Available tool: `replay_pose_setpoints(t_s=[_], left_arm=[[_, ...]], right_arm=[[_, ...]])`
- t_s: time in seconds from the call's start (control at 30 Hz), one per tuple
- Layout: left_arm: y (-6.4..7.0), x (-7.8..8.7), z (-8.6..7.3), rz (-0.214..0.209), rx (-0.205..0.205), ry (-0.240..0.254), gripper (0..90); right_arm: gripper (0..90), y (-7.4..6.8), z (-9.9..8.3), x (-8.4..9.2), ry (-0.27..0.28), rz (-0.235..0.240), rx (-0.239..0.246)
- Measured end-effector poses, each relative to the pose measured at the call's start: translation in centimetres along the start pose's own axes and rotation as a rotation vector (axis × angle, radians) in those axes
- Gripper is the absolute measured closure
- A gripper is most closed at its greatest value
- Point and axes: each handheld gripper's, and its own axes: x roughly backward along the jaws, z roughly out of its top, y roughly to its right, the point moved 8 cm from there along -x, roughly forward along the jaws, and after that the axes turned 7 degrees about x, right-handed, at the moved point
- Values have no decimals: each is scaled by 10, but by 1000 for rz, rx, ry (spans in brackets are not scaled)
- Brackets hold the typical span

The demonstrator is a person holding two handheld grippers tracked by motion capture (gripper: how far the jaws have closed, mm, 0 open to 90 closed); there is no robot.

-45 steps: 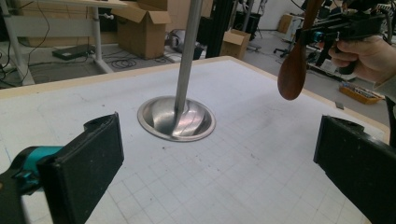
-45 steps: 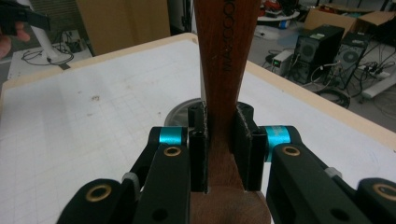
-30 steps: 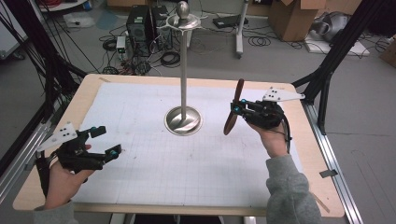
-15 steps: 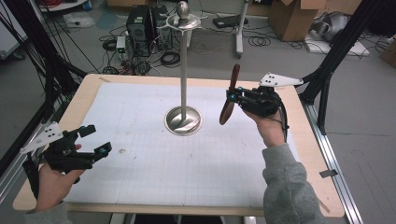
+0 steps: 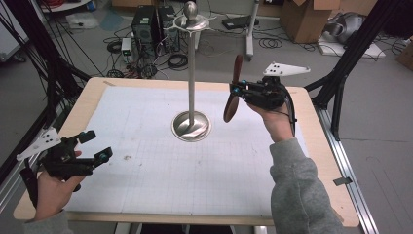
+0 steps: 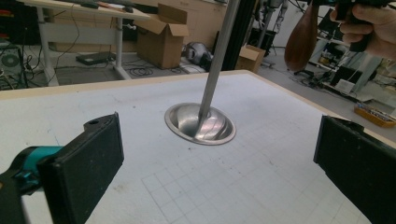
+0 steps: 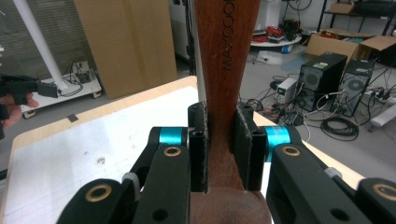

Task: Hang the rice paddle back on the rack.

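Observation:
A dark brown wooden utensil (image 5: pixel 233 92) hangs nearly upright above the table's right half, wide end down. My right gripper (image 5: pixel 237 90) is shut on its handle, just right of the metal stand's pole (image 5: pixel 191 73). In the right gripper view both pads clamp the printed handle (image 7: pixel 224 70) of the utensil, with the right gripper (image 7: pixel 220 149) around it. The stand's round base (image 5: pixel 191 126) rests mid-table, and its top carries a knob and hooks. My left gripper (image 5: pixel 96 145) hovers open near the front left corner. In its own view the left gripper (image 6: pixel 219 163) faces the base (image 6: pixel 201 123) with nothing between its pads.
A white grid mat (image 5: pixel 146 175) covers the wooden table. Black frame struts (image 5: pixel 341 73) stand at both sides. Beyond the far edge the floor holds computer towers (image 5: pixel 151 22), cables and cardboard boxes (image 5: pixel 304 17).
My right hand has lifted the wooden utensil higher and carried it a little toward the stand's pole. The left hand has hardly moved and its jaws stay apart.

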Motion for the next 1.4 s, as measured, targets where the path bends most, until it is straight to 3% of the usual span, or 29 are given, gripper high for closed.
replay_pose_setpoints(t_s=[0.73, 1.07, 1.4], left_arm=[[-5, 4, 0, 6, 14, 9, 20], [2, -7, -5, -19, 11, -9, 19], [2, -8, -5, -20, 11, -11, 20]], right_arm=[[772, 4, 41, -14, 16, 61, 12], [772, 6, 53, -20, 2, 58, 13], [772, 6, 61, -27, 13, 64, 2]])
